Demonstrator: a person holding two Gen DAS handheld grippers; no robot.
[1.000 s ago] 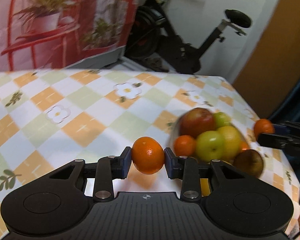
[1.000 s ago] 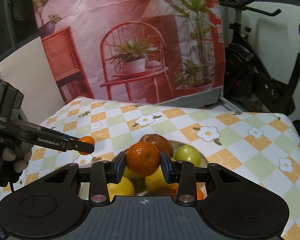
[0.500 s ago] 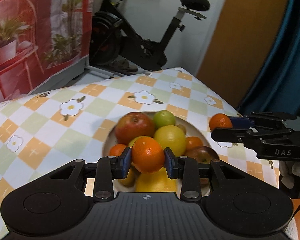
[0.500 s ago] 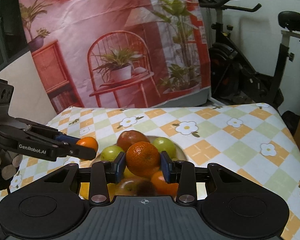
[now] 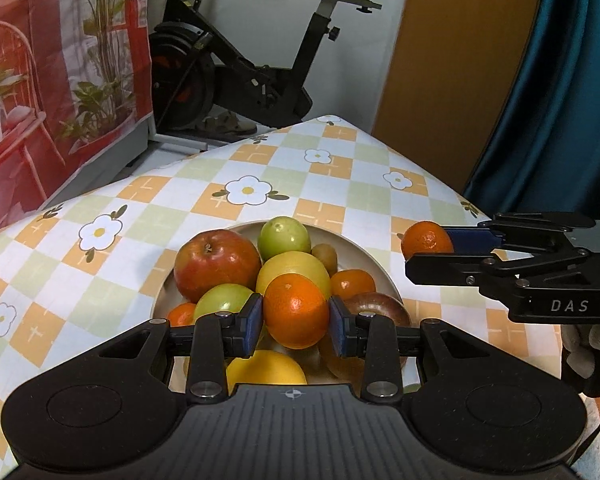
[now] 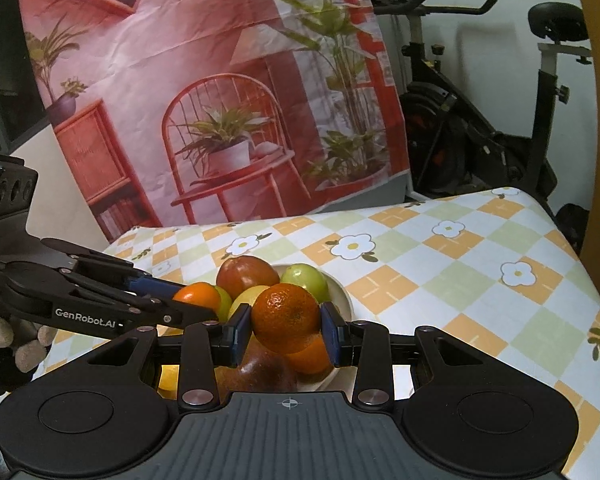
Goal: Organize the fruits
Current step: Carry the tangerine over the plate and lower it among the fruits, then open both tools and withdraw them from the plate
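Two grippers, each clamping one mandarin: left gripper [image 5: 296,318], right gripper [image 6: 286,334].

One bowl [image 5: 364,256]. In it:
- red apple [image 5: 216,264], far left: 1
- green fruits [image 5: 284,236]: 2
- yellow citrus [image 5: 294,268]: at least 2
- kiwi [image 5: 326,256]: 1

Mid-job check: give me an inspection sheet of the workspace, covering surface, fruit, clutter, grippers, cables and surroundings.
Surface: table under checked orange, green and white flowered tablecloth.
Job's things: round cream bowl piled with fruit, including a red apple, green apples, yellow citrus and oranges.
Clutter: nothing seen on the cloth beside the bowl.
Grippers: left gripper shut on an orange over the bowl; right gripper shut on another orange.
Cables: nothing seen.
Surroundings: black exercise bike, red printed backdrop, blue curtain.
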